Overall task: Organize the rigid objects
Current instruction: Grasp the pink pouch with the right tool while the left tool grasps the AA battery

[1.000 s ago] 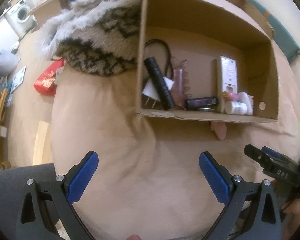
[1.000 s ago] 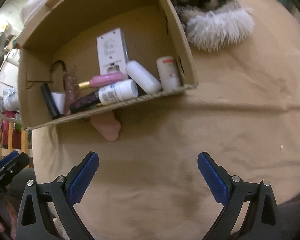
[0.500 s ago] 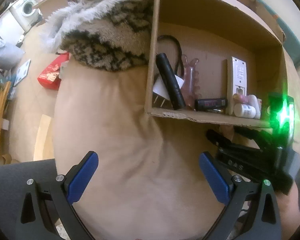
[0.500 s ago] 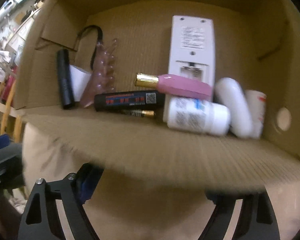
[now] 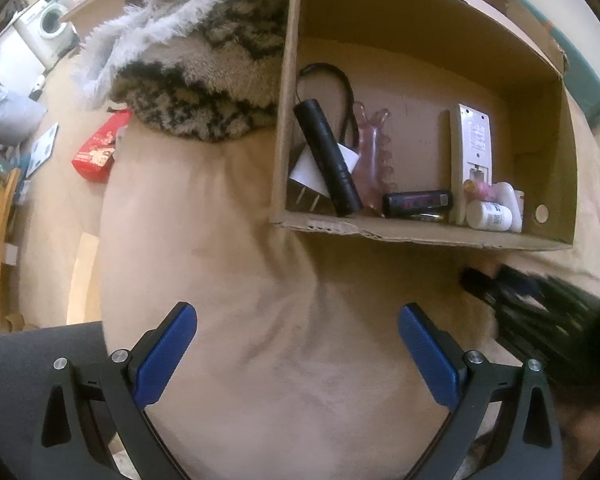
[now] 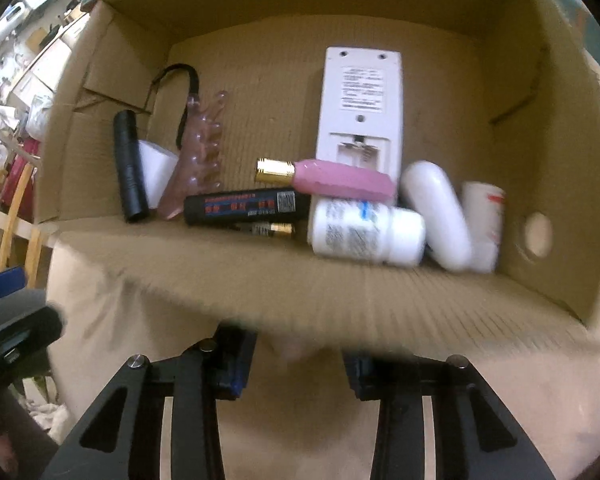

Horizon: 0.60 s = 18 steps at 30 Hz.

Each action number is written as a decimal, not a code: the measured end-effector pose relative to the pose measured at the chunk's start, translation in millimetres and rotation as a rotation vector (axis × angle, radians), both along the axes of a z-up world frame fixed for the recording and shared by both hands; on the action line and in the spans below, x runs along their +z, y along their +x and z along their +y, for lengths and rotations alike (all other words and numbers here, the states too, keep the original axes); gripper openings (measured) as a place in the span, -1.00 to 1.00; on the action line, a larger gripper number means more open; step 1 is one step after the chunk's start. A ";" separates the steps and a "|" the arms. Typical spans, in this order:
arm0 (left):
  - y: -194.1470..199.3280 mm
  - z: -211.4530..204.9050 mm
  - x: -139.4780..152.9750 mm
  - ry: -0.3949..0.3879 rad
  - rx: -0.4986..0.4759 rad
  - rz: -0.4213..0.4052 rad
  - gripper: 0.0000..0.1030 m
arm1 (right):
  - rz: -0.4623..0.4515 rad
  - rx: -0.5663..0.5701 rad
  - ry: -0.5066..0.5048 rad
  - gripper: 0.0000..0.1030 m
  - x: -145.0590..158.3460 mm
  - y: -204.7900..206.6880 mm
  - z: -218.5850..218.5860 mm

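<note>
A cardboard box (image 5: pixel 420 236) lies on a tan cushion and holds a black flashlight (image 5: pixel 328 158), a white remote (image 6: pixel 360 108), a black marker (image 6: pixel 244 206), a pink tube (image 6: pixel 340 178), a white bottle (image 6: pixel 366 230) and other small items. A pink object (image 6: pixel 296 350) lies just in front of the box's near wall. My right gripper (image 6: pixel 298 364) is down behind that wall, its jaws narrowed around the pink object; its tips are half hidden. It also shows blurred in the left wrist view (image 5: pixel 532 304). My left gripper (image 5: pixel 298 354) is open and empty above the cushion.
A furry patterned blanket (image 5: pixel 204 88) lies left of the box. A red packet (image 5: pixel 96 154) and a washing machine (image 5: pixel 46 28) are on the floor side at left. A grey fabric surface (image 5: pixel 40 352) is at the lower left.
My right gripper moved forward to the box's near wall and its jaws narrowed around the pink object. My left gripper stayed open and drifted slightly.
</note>
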<state>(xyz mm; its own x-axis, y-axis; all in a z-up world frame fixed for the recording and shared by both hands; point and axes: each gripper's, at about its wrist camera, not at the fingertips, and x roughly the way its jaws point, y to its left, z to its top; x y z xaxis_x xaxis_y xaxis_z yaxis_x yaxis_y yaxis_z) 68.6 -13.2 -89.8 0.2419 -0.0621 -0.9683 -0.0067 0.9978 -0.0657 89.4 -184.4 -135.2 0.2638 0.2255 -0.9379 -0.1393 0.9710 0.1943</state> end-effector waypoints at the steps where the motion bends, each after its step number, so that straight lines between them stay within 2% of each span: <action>1: 0.4 -1.0 -0.3 -0.012 0.003 -0.003 0.95 | -0.006 -0.002 0.021 -0.23 9.4 -7.2 -3.9; 4: 1.6 -13.5 -2.5 -0.014 0.002 -0.021 0.95 | -0.047 -0.004 0.048 -0.23 37.6 -29.9 -17.6; 6: 4.6 -30.4 -6.7 -0.004 -0.026 -0.035 0.95 | -0.071 -0.019 0.040 -0.23 45.7 -40.2 -27.0; 11: 13.5 -67.3 -27.4 -0.009 -0.049 -0.066 0.94 | -0.067 -0.167 0.096 -0.23 42.2 -42.6 -58.3; 14: 21.1 -86.7 -48.0 -0.030 -0.050 -0.038 0.83 | -0.061 -0.236 0.131 -0.23 43.0 -37.2 -73.9; 18: 33.9 -94.6 -64.1 0.015 -0.006 -0.050 0.82 | -0.068 -0.298 0.153 -0.23 40.5 -32.7 -91.7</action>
<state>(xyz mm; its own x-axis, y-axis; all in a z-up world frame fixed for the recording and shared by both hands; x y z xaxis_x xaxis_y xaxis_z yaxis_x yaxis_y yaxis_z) 102.5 -107.8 -153.9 0.2899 -0.0496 -0.9558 0.0021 0.9987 -0.0512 56.7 -276.1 -94.7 0.3998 0.2653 -0.8774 0.1291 0.9313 0.3405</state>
